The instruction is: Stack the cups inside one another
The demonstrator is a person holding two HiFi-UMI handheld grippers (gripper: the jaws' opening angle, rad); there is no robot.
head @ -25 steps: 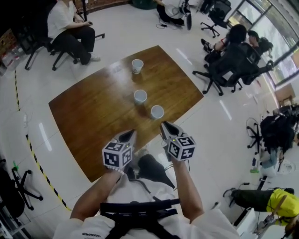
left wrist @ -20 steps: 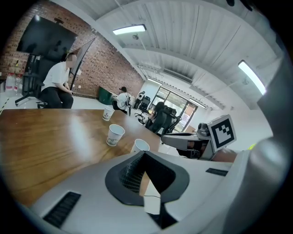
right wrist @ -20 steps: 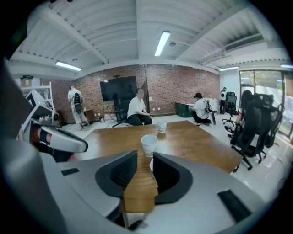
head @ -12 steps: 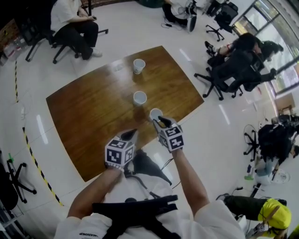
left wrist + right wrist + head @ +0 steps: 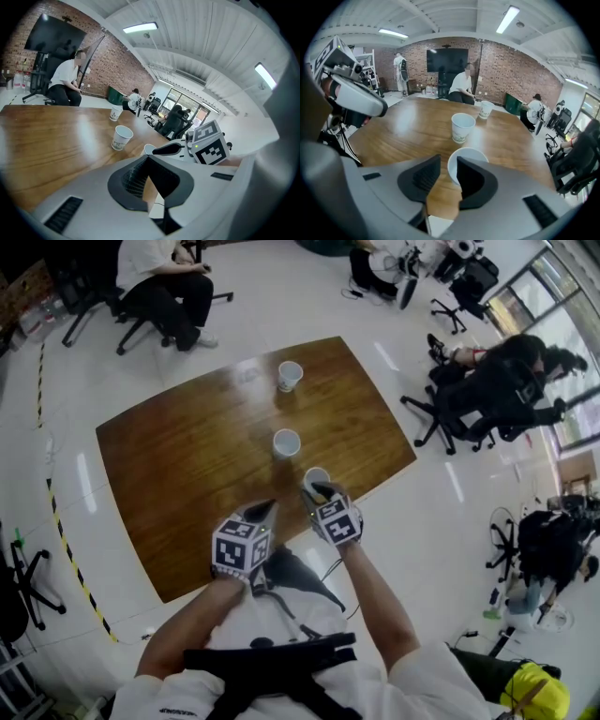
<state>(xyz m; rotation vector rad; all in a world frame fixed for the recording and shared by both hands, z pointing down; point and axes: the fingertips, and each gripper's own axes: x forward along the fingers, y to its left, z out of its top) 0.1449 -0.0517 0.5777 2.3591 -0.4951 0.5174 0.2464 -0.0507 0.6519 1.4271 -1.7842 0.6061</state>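
Observation:
Three white paper cups stand upright in a row on the wooden table [image 5: 178, 465]: a far cup [image 5: 290, 375], a middle cup [image 5: 286, 442] and a near cup [image 5: 318, 475]. My right gripper [image 5: 314, 490] is open at the near cup [image 5: 469, 153]; its jaws have just been opening. That cup's left rim shows in the gap, and no pad presses on it. The middle cup [image 5: 462, 127] and far cup [image 5: 485, 108] stand beyond. My left gripper [image 5: 267, 508] hangs over the table's near edge, shut on nothing [image 5: 149, 158], with the middle cup [image 5: 122, 137] ahead of it.
The table's near edge runs just under both grippers. Seated people on office chairs ring the table: one at the far left [image 5: 164, 282], others at the right [image 5: 502, 381]. Yellow-black tape [image 5: 70, 563] marks the floor on the left.
My right gripper has moved forward and down from the table edge to the near cup and has rolled. My left gripper has shifted only slightly. The cups have not moved.

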